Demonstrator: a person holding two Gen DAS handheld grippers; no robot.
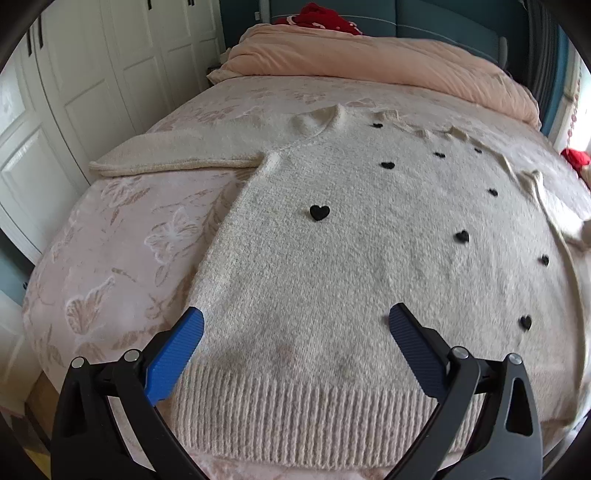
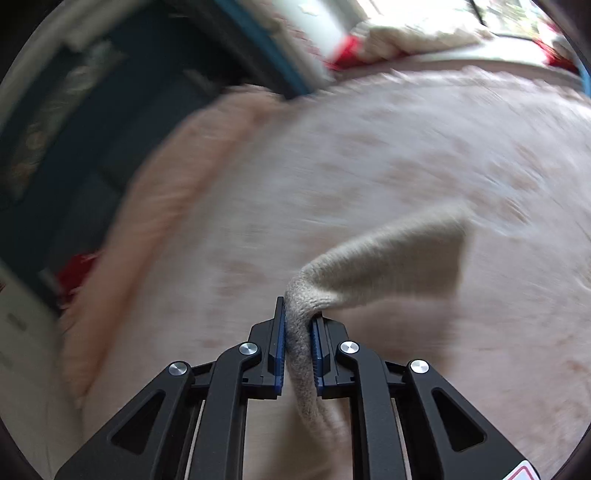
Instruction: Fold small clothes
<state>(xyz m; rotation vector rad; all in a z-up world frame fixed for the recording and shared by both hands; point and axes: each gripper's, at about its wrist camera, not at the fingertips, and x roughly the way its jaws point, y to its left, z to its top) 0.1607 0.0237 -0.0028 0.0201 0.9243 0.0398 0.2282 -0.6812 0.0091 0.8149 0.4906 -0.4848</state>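
Observation:
A cream knit sweater (image 1: 332, 258) with small black hearts lies flat on the bed, ribbed hem nearest me, left sleeve (image 1: 177, 155) stretched out to the left. My left gripper (image 1: 295, 321) is open just above the sweater's lower part, near the hem, holding nothing. My right gripper (image 2: 298, 314) is shut on a fold of the cream knit fabric (image 2: 388, 254), which rises from between the fingers and hangs out to the right above the bed. The right wrist view is blurred by motion.
The bed has a pink butterfly-patterned cover (image 1: 110, 258). A peach duvet (image 1: 369, 62) is bunched at the head of the bed, with red cloth (image 1: 325, 16) behind it. White wardrobe doors (image 1: 74, 92) stand to the left.

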